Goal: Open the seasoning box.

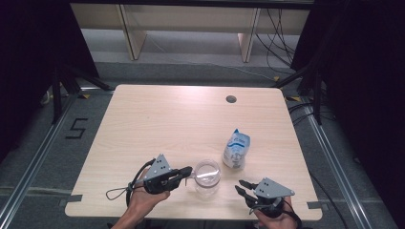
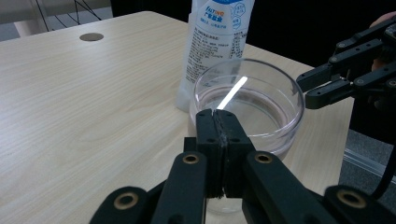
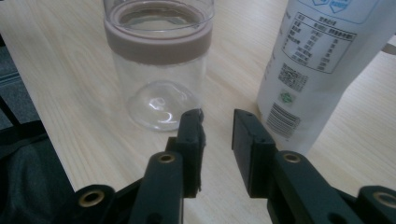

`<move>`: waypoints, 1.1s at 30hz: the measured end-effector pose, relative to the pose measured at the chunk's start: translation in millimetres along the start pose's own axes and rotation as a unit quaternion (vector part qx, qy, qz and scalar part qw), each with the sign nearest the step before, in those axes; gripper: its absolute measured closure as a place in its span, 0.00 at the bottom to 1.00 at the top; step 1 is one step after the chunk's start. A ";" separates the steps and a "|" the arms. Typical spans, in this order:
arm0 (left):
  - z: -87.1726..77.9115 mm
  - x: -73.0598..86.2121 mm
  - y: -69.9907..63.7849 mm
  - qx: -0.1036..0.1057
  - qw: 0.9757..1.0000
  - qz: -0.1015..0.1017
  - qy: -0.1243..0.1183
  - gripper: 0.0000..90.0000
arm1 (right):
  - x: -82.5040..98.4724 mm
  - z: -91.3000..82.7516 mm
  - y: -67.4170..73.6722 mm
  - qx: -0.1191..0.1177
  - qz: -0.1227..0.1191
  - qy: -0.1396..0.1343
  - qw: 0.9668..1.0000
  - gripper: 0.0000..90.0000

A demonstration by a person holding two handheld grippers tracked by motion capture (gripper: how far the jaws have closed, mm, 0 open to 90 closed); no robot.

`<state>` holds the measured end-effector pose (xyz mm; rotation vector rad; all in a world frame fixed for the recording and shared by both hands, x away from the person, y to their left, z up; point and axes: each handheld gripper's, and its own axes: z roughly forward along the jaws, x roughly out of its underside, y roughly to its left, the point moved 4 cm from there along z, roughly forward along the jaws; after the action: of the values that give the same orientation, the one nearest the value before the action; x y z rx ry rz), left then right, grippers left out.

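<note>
A clear empty jar (image 1: 207, 177) with a pinkish band under its rim stands open near the table's front edge. My left gripper (image 1: 187, 171) is shut, and its tips rest at the jar's left rim. In the left gripper view the closed jaws (image 2: 217, 114) meet the near rim of the jar (image 2: 252, 102) with nothing between them. A white and blue bag (image 1: 236, 149) stands upright just behind the jar on the right. My right gripper (image 1: 240, 186) hovers right of the jar, open and empty. Its view shows the gripper (image 3: 217, 116), the jar (image 3: 159, 70) and the bag (image 3: 317, 60) ahead.
The pale wooden table (image 1: 167, 119) has a round cable hole (image 1: 231, 99) at the back right. A cable loop (image 1: 117, 193) trails from the left gripper by the front edge. Dark floor and frame rails surround the table.
</note>
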<state>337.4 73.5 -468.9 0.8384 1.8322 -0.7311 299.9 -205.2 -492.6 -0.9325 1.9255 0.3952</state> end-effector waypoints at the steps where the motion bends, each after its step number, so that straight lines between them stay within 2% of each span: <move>1: 0.0 0.1 0.2 0.000 1.000 0.002 0.000 0.98 | -1.1 1.2 1.3 0.000 -0.002 -0.002 1.000 0.83; 11: -0.4 1.0 1.0 0.001 1.000 0.003 0.001 0.98 | -14.2 12.2 8.5 -0.021 -0.015 -0.030 0.999 0.94; 16: -0.4 1.1 0.8 0.000 1.000 0.004 0.001 0.98 | -19.6 18.5 11.7 -0.027 -0.010 -0.033 0.999 0.94; 20: -0.5 1.3 0.8 0.000 1.000 0.004 0.000 0.98 | -26.9 24.8 15.5 -0.032 -0.018 -0.038 0.999 0.94; 21: -0.6 1.7 0.0 -0.001 1.000 -0.004 0.000 0.98 | -28.5 26.1 16.5 -0.033 -0.019 -0.040 0.998 0.94; 24: -0.8 1.4 1.1 0.002 1.000 0.006 0.000 0.98 | -34.7 28.4 19.8 -0.036 -0.025 -0.048 0.998 0.94; 26: -0.7 1.6 1.0 0.002 1.000 0.004 -0.002 0.98 | -37.4 28.2 21.7 -0.037 -0.026 -0.052 0.998 0.95; 27: 0.0 1.6 0.9 0.007 1.000 0.003 -0.005 0.97 | -40.3 28.0 21.3 -0.034 -0.043 -0.055 0.997 0.95; 28: 0.0 1.6 0.9 0.007 1.000 0.003 -0.005 0.96 | -40.3 28.0 21.3 -0.034 -0.043 -0.055 0.997 0.95; 29: -0.1 1.6 0.3 0.003 1.000 0.004 -0.004 0.96 | -41.1 27.7 23.6 -0.038 -0.032 -0.053 0.997 0.95; 31: -0.1 1.5 0.1 0.005 1.000 0.003 -0.004 0.92 | -42.5 27.7 23.8 -0.038 -0.033 -0.054 0.997 0.96; 33: -0.2 1.2 0.0 0.003 1.000 0.001 -0.006 0.84 | -43.6 27.6 24.6 -0.038 -0.032 -0.056 0.997 0.96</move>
<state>337.0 73.9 -469.9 0.8371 1.8191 -0.7390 310.5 -152.9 -472.2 -0.9992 1.7848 0.4759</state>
